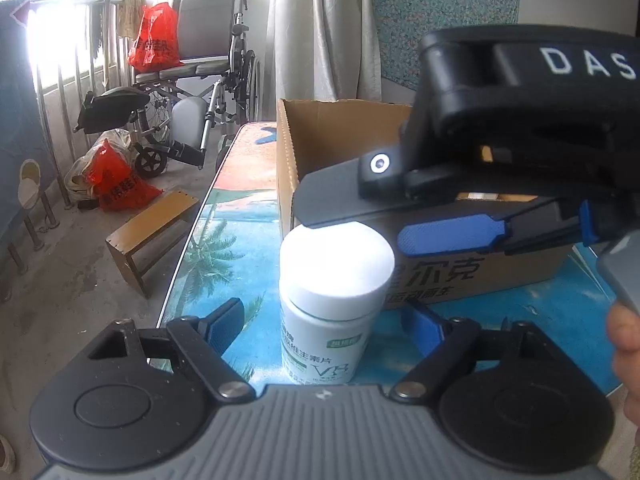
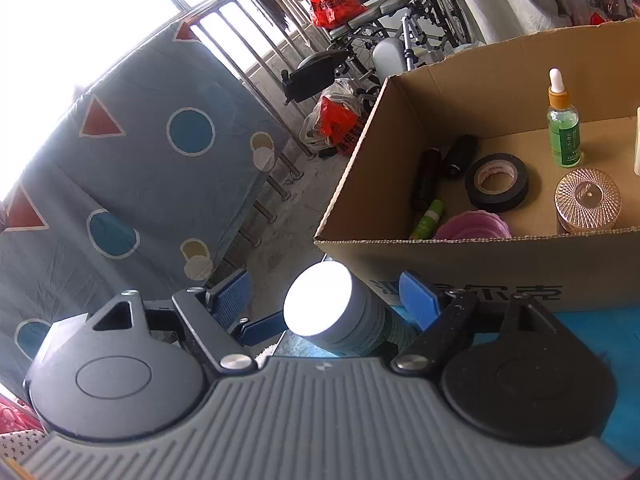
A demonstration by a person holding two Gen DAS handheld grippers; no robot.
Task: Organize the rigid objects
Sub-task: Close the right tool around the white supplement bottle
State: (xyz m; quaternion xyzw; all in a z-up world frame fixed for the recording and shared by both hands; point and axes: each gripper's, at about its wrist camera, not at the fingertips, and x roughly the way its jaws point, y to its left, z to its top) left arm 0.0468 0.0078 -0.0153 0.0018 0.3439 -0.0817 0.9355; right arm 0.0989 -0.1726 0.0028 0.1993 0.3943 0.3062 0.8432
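Note:
A white vitamin bottle (image 1: 332, 304) with a white cap stands on the table in front of a cardboard box (image 1: 340, 136). My left gripper (image 1: 326, 326) is open, with a blue pad on each side of the bottle's body and a gap at both. My right gripper (image 1: 356, 228) reaches in from the right, level with the cap. In the right wrist view the bottle's cap (image 2: 318, 300) lies between the right gripper's (image 2: 324, 298) blue pads, and neither pad touches it. The box (image 2: 440, 272) holds several items, among them a black tape roll (image 2: 496, 182) and a green dropper bottle (image 2: 564, 132).
A blue palm-print cloth covers the table (image 1: 224, 248), whose left edge runs close to the bottle. A wooden stool (image 1: 148, 236), a wheelchair (image 1: 200, 80) and red bags stand on the floor beyond. A patterned sheet (image 2: 140, 160) hangs on a rail. A person's hand (image 1: 628, 344) shows at the right.

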